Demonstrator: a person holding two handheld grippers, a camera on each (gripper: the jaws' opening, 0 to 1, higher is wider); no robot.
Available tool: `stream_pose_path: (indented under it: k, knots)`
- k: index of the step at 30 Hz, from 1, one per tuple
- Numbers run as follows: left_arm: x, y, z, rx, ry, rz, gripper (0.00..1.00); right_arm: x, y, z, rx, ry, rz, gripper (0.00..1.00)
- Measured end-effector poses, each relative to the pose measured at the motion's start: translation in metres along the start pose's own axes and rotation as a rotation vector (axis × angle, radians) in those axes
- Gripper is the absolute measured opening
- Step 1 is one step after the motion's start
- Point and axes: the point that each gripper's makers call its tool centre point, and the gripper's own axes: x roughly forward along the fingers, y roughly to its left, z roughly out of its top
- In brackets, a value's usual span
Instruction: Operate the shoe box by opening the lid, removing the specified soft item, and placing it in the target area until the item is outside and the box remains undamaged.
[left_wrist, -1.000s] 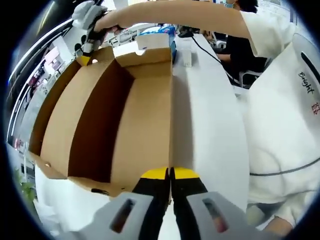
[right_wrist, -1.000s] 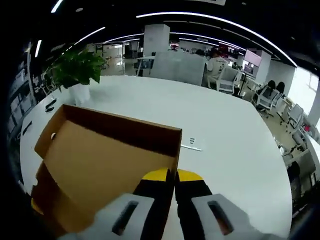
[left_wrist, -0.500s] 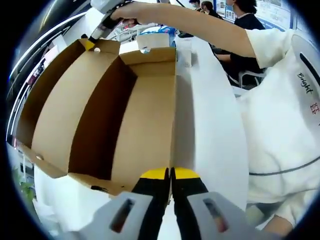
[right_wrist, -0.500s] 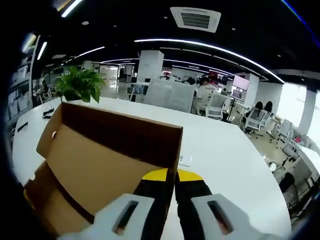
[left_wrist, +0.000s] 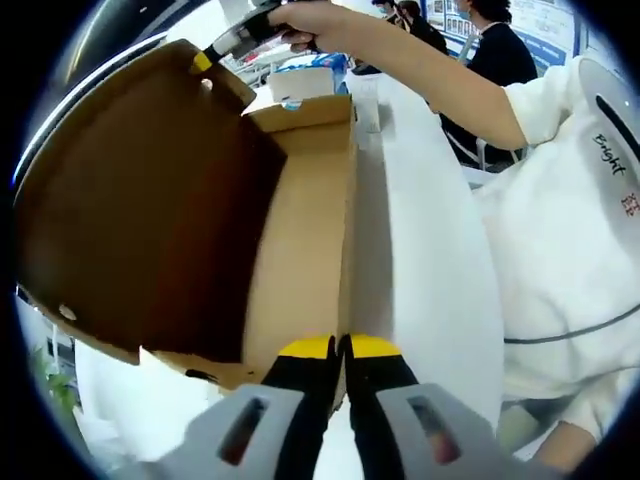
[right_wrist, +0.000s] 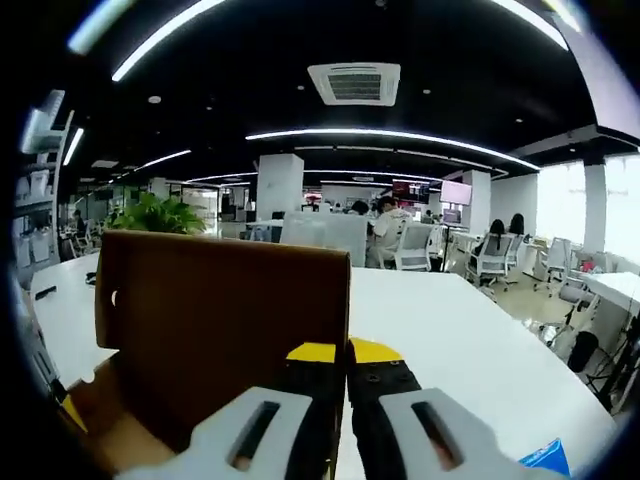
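A brown cardboard shoe box (left_wrist: 300, 230) lies on the white table (left_wrist: 420, 260). Its lid (left_wrist: 140, 210) stands swung up over the box and hides what is inside. My left gripper (left_wrist: 341, 347) is shut on the box's near side wall, which runs straight into the jaws. My right gripper (left_wrist: 210, 58), held by a bare arm, pinches the lid's far top corner. In the right gripper view the lid (right_wrist: 220, 320) rises upright, and my right gripper (right_wrist: 346, 352) is shut on its edge.
A person in a white shirt (left_wrist: 570, 220) stands close on the right of the table. A blue-and-white carton (left_wrist: 310, 80) and a small white object (left_wrist: 368, 105) sit beyond the box. A potted plant (right_wrist: 155, 213), chairs and seated people lie further off.
The right gripper has lifted the lid corner, swinging the lid from lying low and open to nearly upright. The left gripper has kept its hold on the box wall.
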Motion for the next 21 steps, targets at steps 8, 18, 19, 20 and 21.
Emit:
stream_pose_path:
  k: [8,18,19,20,21]
  knots:
    - [0.000,0.002,0.000,-0.016,0.005,0.037,0.04,-0.022,0.004,0.002,-0.032,-0.041,-0.004,0.00]
    - [0.002,0.020,0.000,-0.004,-0.008,0.143,0.07,-0.040,0.012,-0.002,-0.033,-0.057,0.026,0.00]
    - [0.003,0.017,-0.001,-0.008,-0.012,0.127,0.07,-0.041,0.011,-0.003,-0.034,-0.060,0.020,0.00]
    - [0.002,0.017,-0.001,-0.012,-0.015,0.127,0.07,-0.041,0.011,-0.002,-0.038,-0.062,0.017,0.00]
    - [0.002,0.018,-0.001,-0.013,-0.020,0.130,0.07,-0.042,0.011,-0.002,-0.039,-0.063,0.017,0.00]
